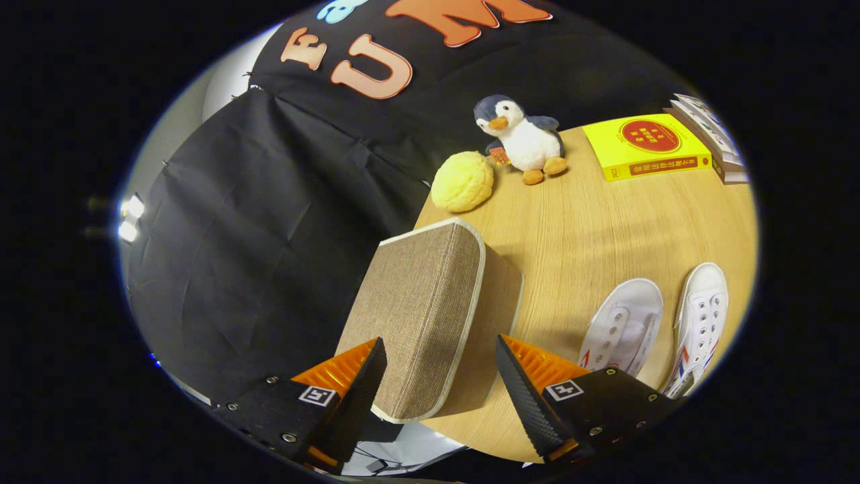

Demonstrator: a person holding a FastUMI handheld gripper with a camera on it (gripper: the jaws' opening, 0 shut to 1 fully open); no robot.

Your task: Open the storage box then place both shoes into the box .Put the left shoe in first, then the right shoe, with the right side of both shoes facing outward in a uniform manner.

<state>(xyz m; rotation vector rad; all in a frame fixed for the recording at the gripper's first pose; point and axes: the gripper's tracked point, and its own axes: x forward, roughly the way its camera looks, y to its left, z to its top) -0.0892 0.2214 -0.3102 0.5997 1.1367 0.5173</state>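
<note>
A tan fabric storage box (pixel 423 309) with pale piping stands on the wooden table (pixel 591 222), its lid down. My gripper (pixel 440 373) is open, and the box's near lower end lies between the two fingers without either one pressing on it. Two white canvas shoes lie side by side on the table beyond the right finger: one shoe (pixel 621 326) nearer the box, the other shoe (pixel 702 316) further out, with red and blue stripes on its side.
Beyond the box sit a yellow round plush (pixel 462 181) and a penguin plush toy (pixel 524 138). A yellow book (pixel 645 146) and a stack of books (pixel 712 138) lie at the table's far side. The table's edge runs beside the box, black cloth past it.
</note>
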